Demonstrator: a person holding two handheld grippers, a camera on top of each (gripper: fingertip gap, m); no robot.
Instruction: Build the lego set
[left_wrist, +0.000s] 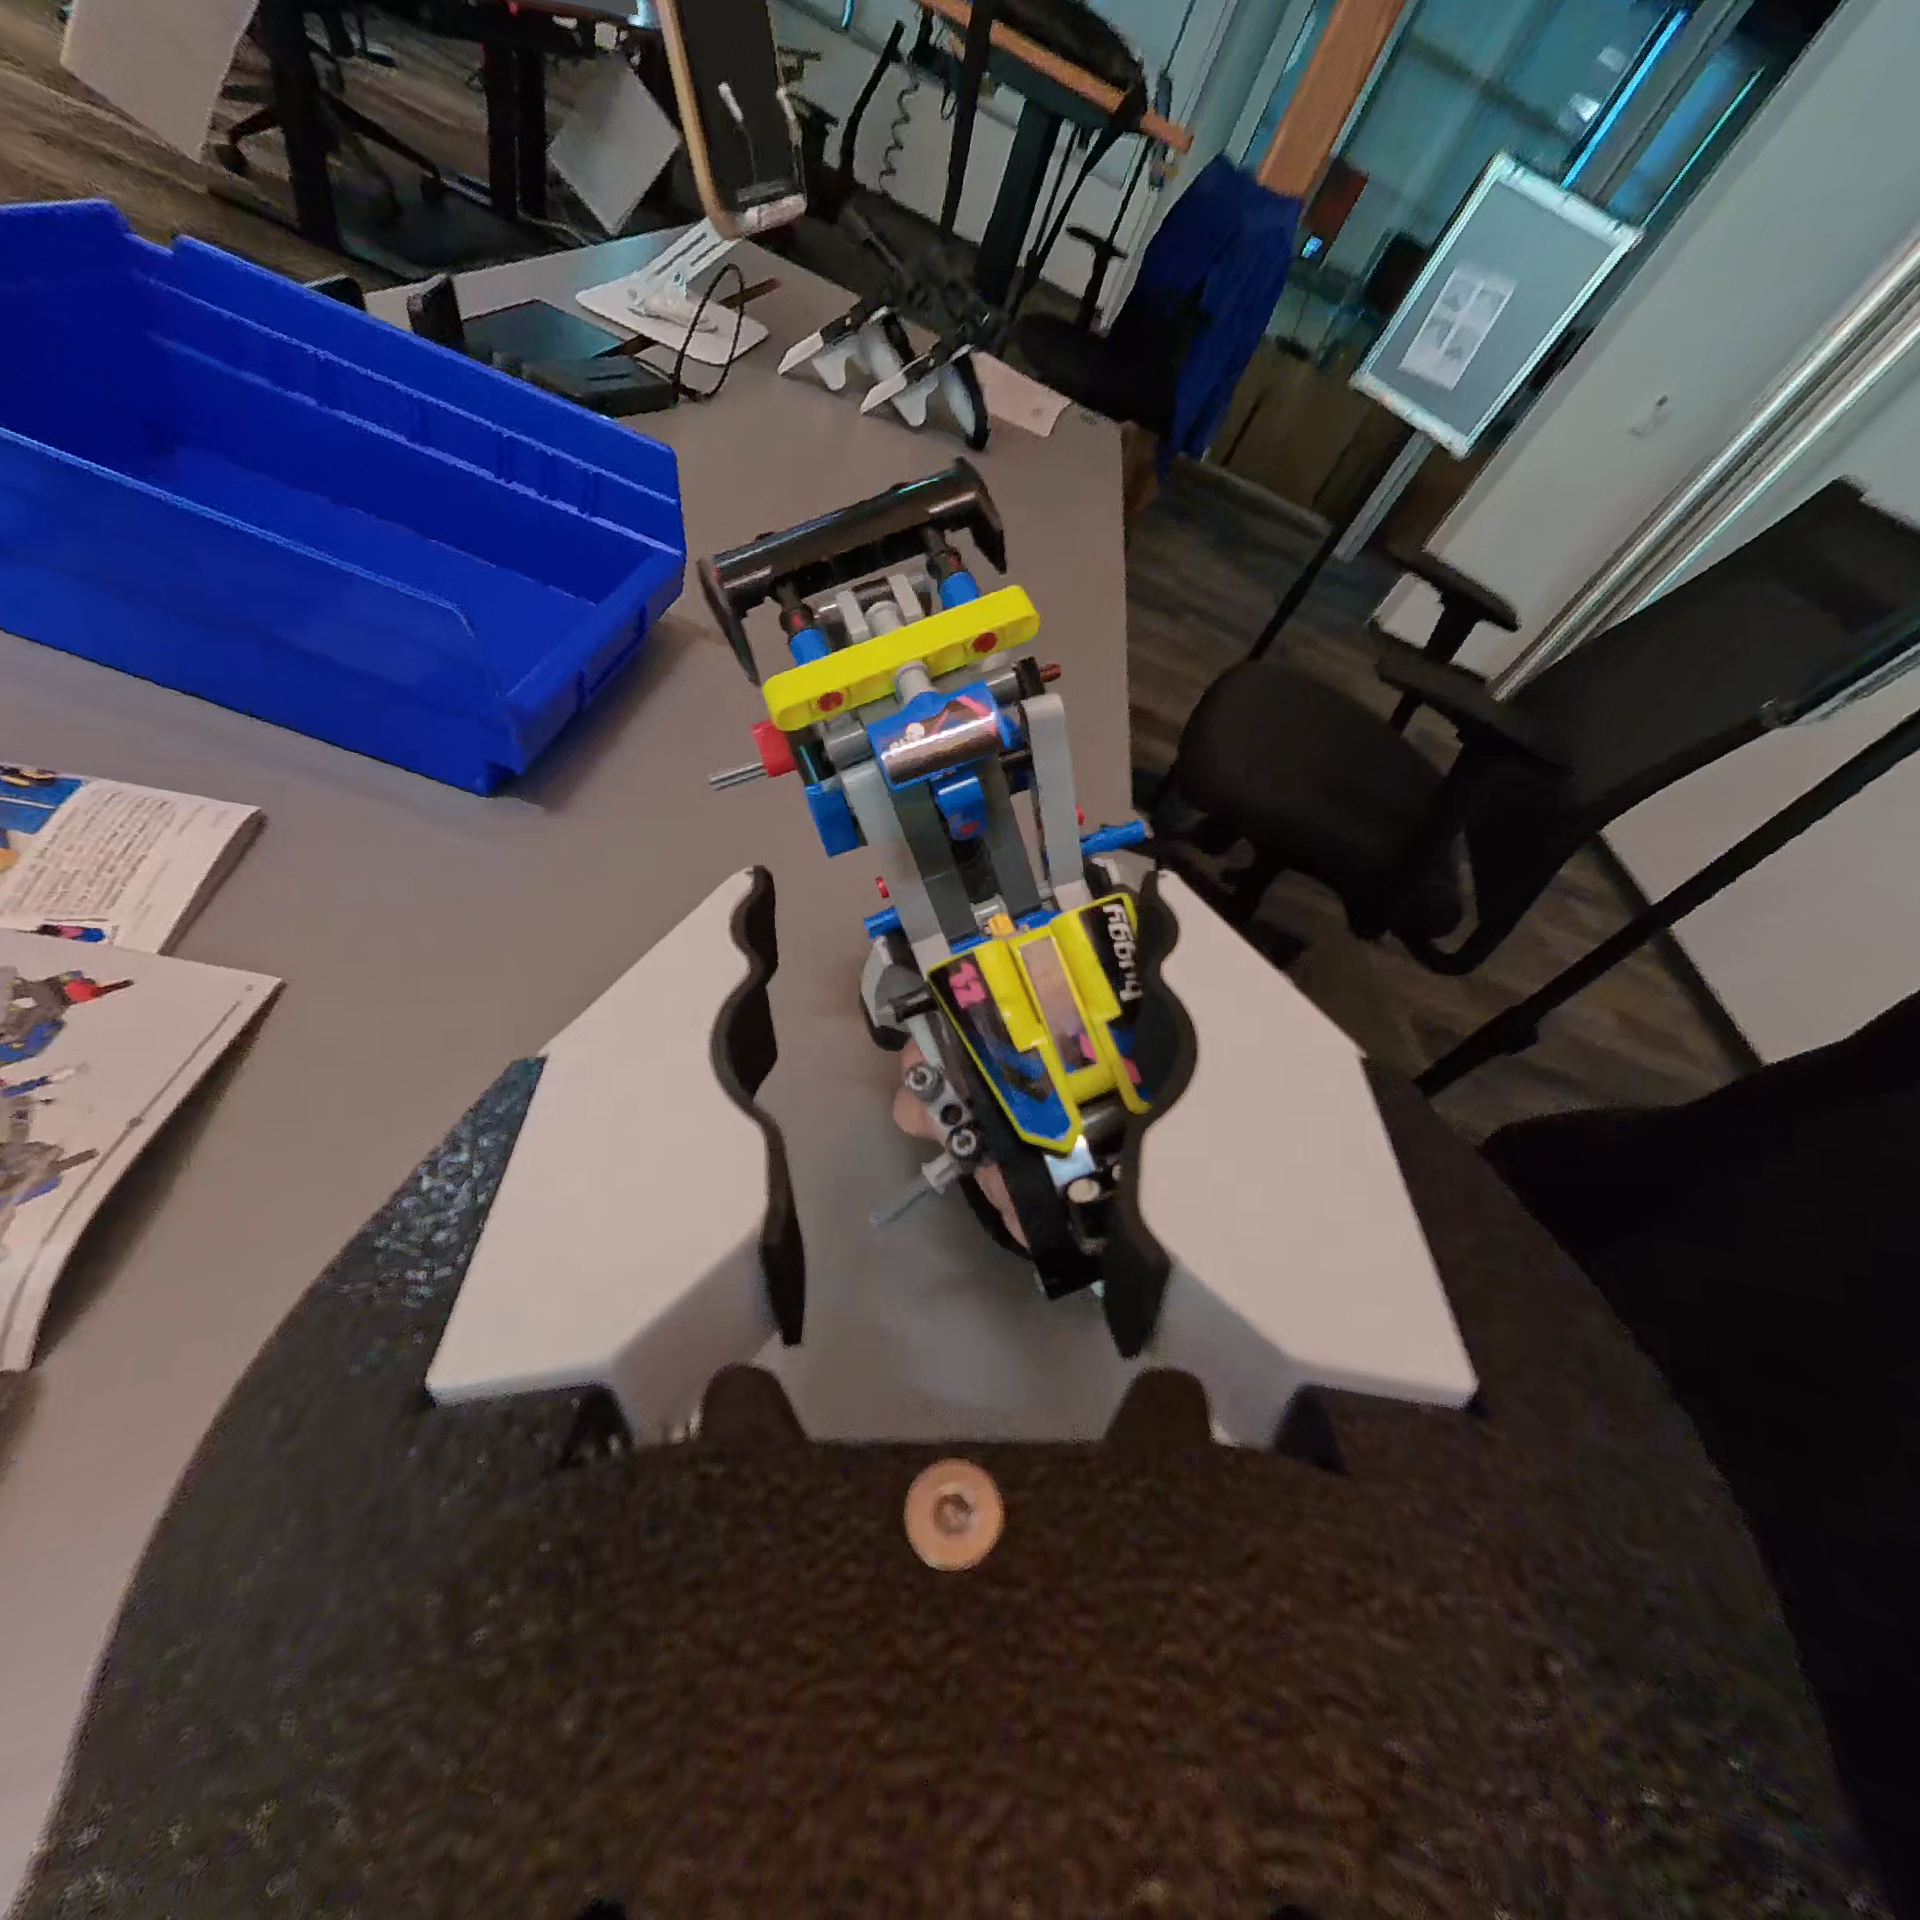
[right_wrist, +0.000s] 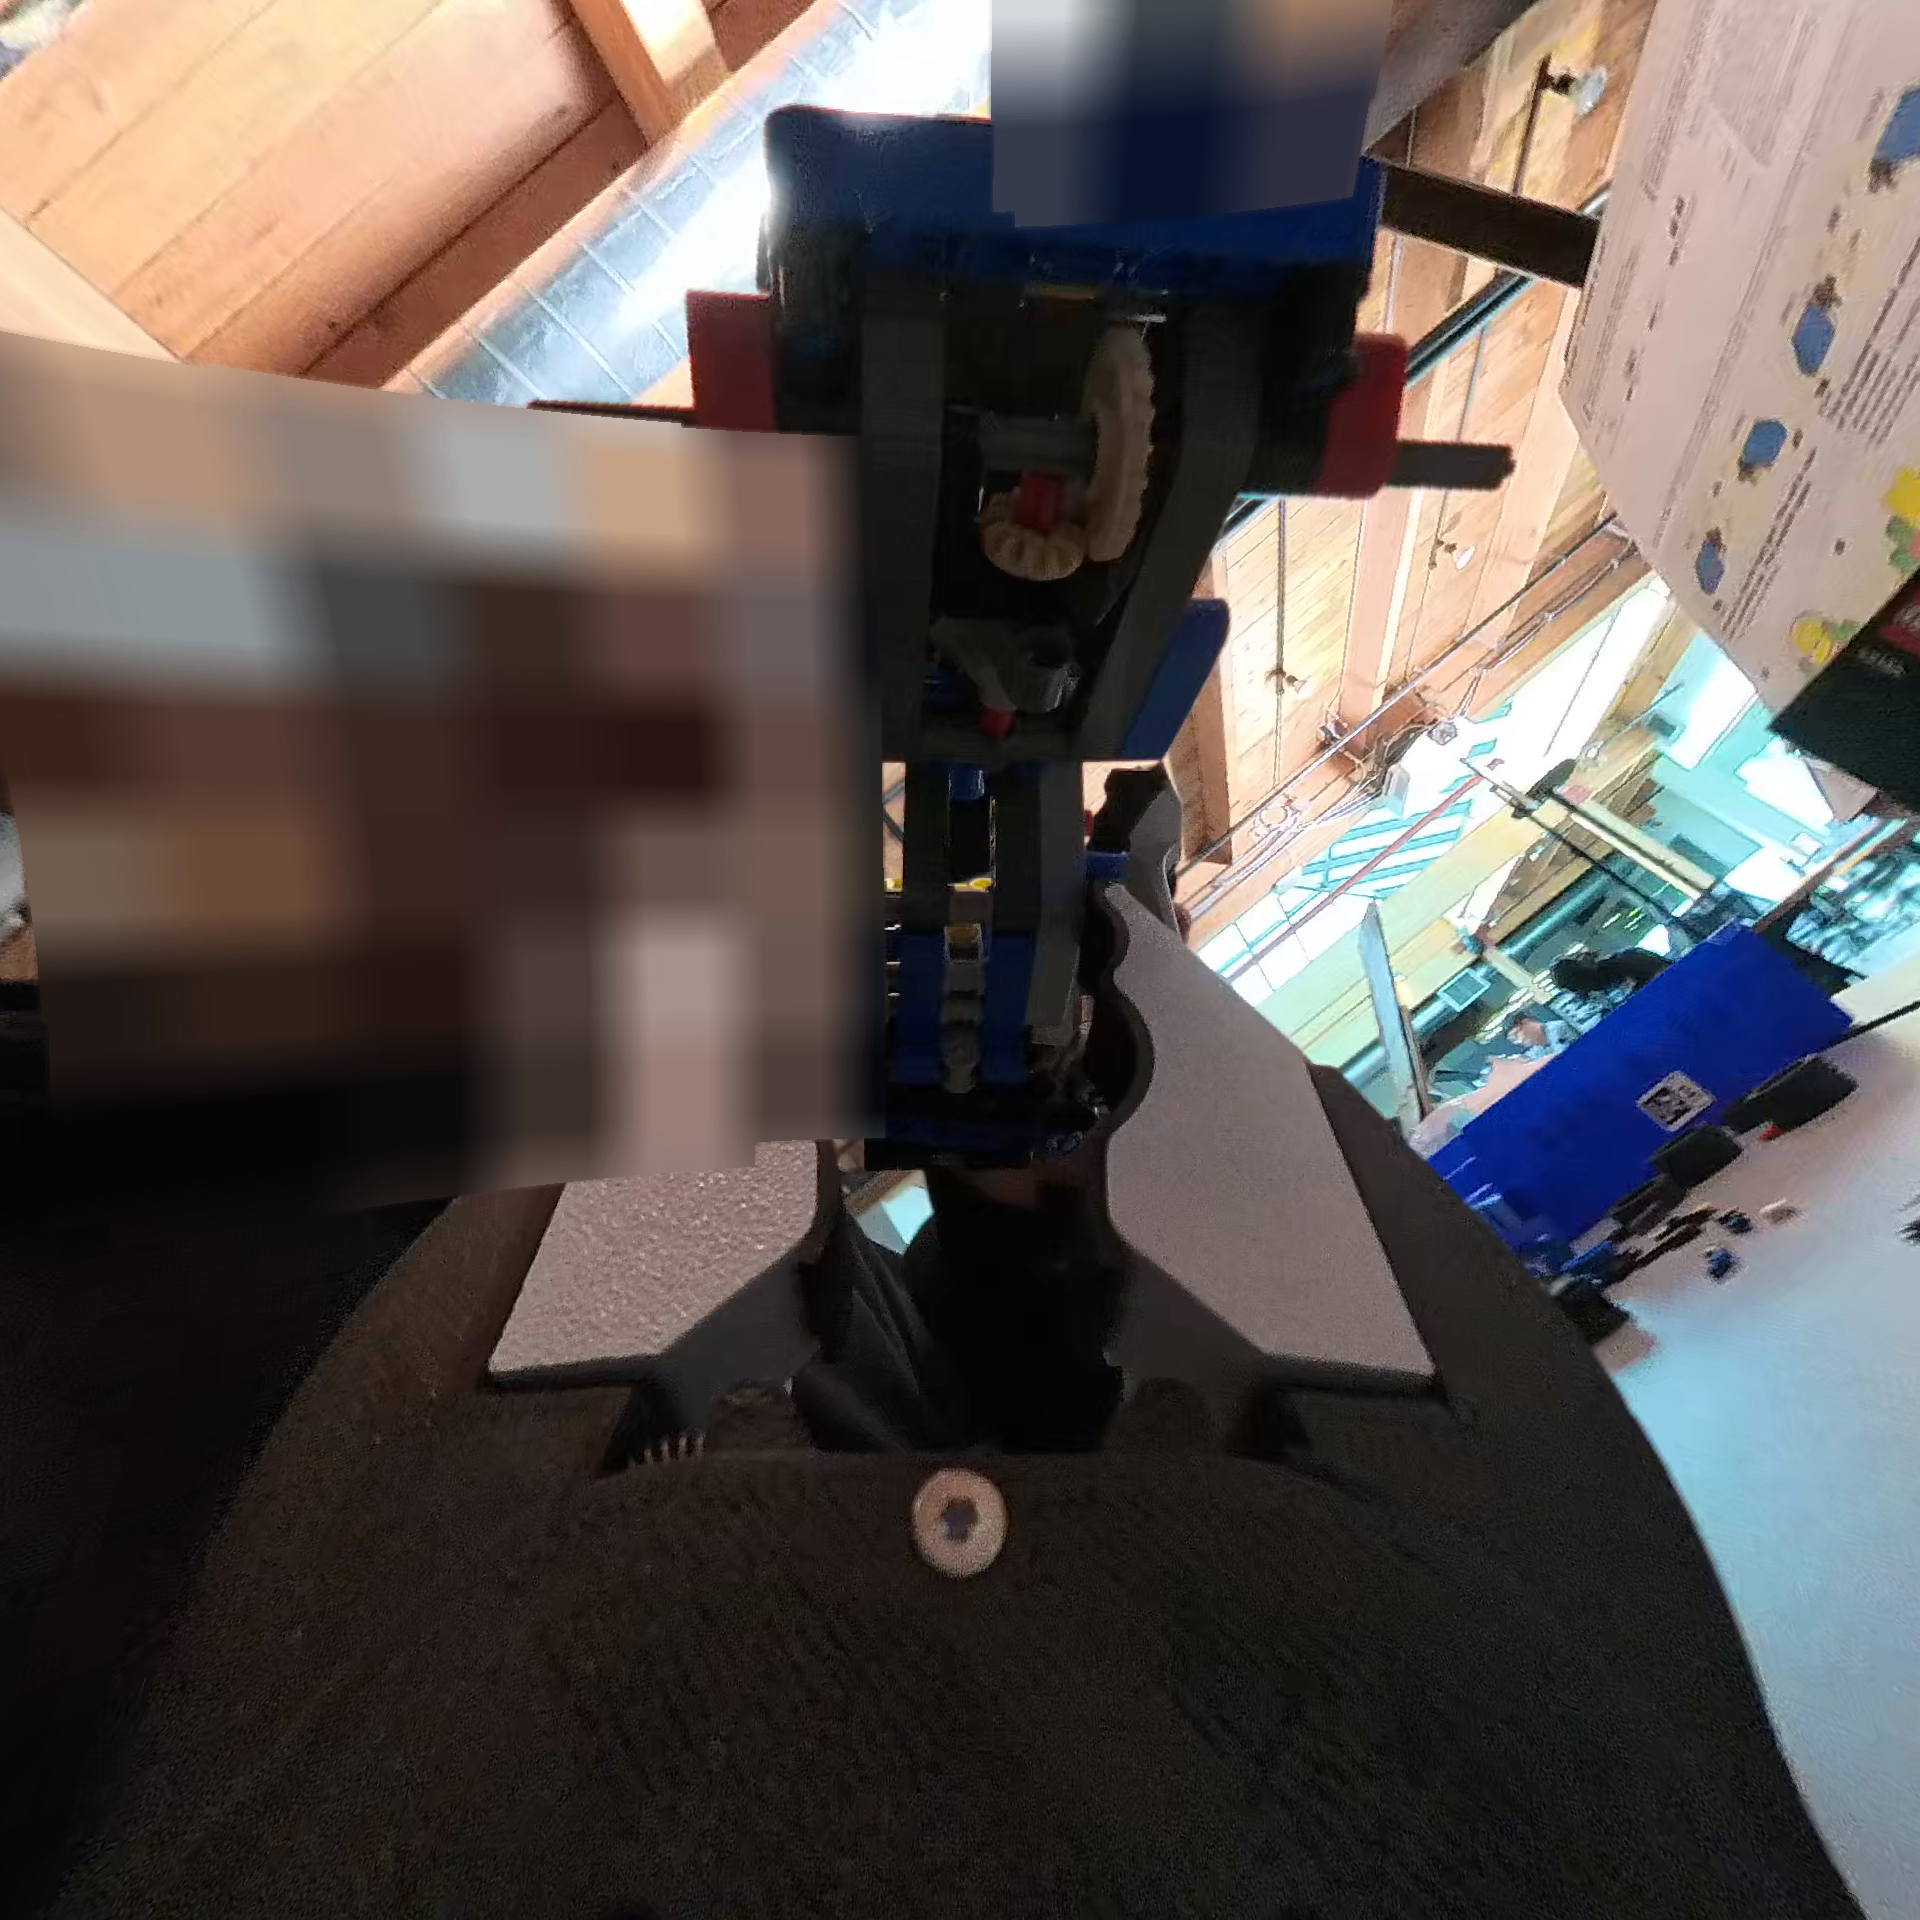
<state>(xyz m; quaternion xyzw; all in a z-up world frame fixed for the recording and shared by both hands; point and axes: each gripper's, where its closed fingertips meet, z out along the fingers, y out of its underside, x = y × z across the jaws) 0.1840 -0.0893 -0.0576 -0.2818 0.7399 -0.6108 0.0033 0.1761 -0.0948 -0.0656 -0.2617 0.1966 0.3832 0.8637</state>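
Car: a blue, yellow and grey brick car (left_wrist: 935, 790) stands nose-down between my left gripper's (left_wrist: 956, 888) fingers, above the table (left_wrist: 416, 883).
Left tool: released; my right pad (left_wrist: 1164, 997) touches the yellow nose, my left pad (left_wrist: 748, 997) stands apart from it.
Right tool: my right gripper (right_wrist: 935, 831) looks up at the car's underside; one finger (right_wrist: 1195, 1039) lies against its side, the other is blurred over, so I cannot tell whether it grips.
Around: blue bin (left_wrist: 312, 499) far left, open booklets (left_wrist: 104, 862) near left, black chair (left_wrist: 1351, 790) beyond the table's edge.
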